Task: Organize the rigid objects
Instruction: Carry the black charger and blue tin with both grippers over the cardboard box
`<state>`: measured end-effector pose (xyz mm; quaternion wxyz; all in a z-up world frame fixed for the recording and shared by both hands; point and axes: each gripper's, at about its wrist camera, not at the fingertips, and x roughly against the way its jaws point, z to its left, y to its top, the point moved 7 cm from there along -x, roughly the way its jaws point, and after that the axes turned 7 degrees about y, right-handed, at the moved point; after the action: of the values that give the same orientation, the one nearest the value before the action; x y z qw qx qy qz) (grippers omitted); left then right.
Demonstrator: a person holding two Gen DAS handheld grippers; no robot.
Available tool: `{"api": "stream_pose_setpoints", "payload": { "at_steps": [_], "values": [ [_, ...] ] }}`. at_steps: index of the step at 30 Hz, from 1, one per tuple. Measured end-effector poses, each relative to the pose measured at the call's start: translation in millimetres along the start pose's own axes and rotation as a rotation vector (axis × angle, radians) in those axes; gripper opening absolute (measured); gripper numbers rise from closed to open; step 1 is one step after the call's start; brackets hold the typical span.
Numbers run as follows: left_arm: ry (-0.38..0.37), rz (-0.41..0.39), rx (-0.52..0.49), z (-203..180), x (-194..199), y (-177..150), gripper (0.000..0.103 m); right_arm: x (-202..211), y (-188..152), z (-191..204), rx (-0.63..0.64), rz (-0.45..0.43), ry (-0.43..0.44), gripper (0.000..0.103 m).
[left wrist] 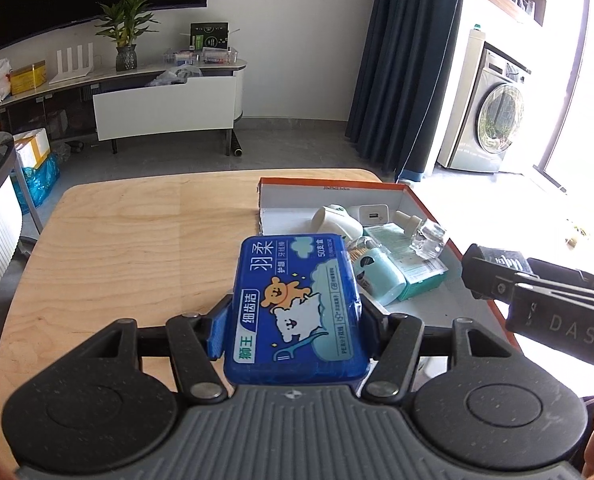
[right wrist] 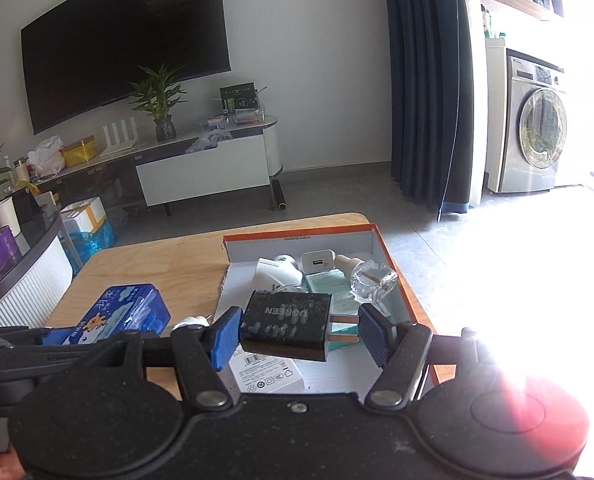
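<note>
One blue floss box [left wrist: 296,309], long axis pointing away, clamped in left gripper [left wrist: 293,322] above the wooden table [left wrist: 137,232]. One black charger [right wrist: 287,326], prongs pointing right, pinched endwise in right gripper [right wrist: 297,332] over the orange-rimmed box [right wrist: 401,280]. Only right view shows prongs.

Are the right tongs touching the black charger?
Touching. The right wrist view shows the right tongs clamping the black charger: one pad on its body, the other against its prongs.
</note>
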<state>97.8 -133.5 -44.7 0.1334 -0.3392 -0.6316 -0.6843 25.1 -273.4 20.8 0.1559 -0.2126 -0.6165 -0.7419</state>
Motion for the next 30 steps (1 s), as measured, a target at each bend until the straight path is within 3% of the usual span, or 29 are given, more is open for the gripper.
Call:
{"api": "stream_pose_setpoints", "payload": {
  "at_steps": [30],
  "values": [
    [-0.041,0.036,-0.052,-34.2,-21.4,5.0,0.062,-5.7,4.1,-30.6,-0.033,0.004,-0.033,0.076]
  ]
}}
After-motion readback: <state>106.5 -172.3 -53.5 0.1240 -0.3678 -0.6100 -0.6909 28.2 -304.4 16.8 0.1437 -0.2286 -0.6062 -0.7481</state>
